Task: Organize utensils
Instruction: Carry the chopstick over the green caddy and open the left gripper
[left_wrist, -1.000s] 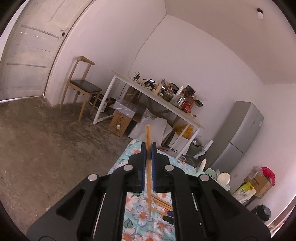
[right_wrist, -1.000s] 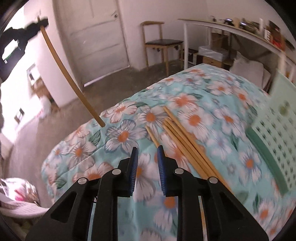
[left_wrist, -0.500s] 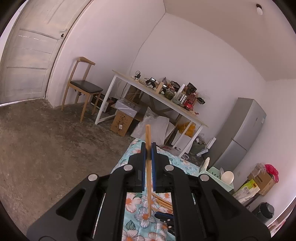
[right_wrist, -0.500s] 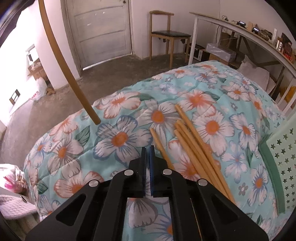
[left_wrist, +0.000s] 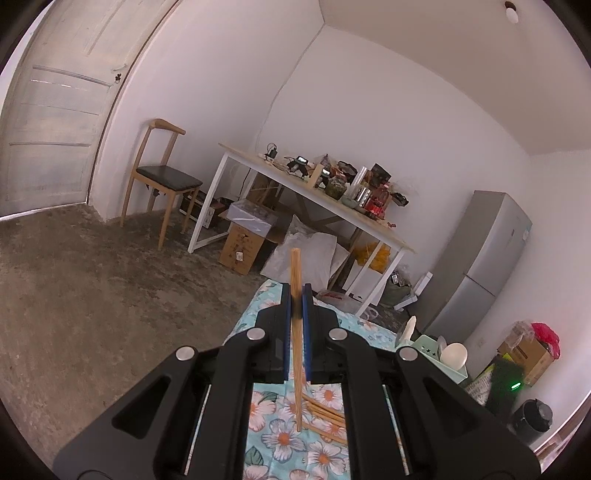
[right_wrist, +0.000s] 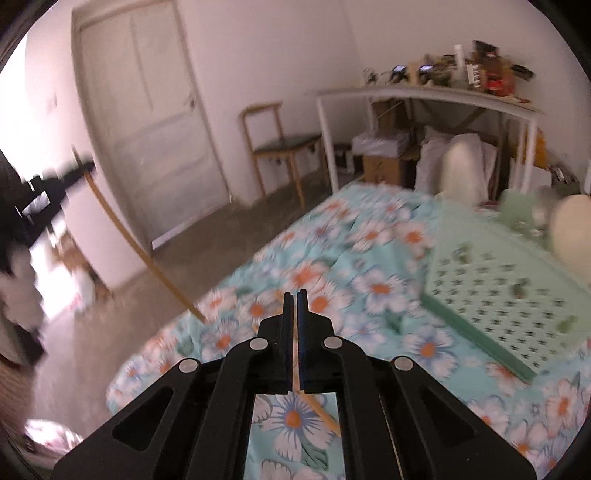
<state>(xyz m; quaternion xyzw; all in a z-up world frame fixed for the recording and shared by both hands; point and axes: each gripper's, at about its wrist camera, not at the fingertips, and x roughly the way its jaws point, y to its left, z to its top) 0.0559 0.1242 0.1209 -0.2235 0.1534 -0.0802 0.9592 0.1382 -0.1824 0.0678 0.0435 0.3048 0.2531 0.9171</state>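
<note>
— So, what does the left gripper (left_wrist: 295, 295) hold?
— One chopstick (left_wrist: 295, 269), clamped upright above the floral table (left_wrist: 291, 443).
— And the right gripper (right_wrist: 294, 299)?
— Closed on a thin chopstick (right_wrist: 320, 411); others (left_wrist: 325, 413) lie below.

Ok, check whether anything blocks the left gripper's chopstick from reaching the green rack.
Nothing visible on the cloth does. The chopstick hangs from the left gripper near the cloth's left edge, and only bare floral cloth lies before the rack. The right gripper hovers roughly between them, though.
</note>
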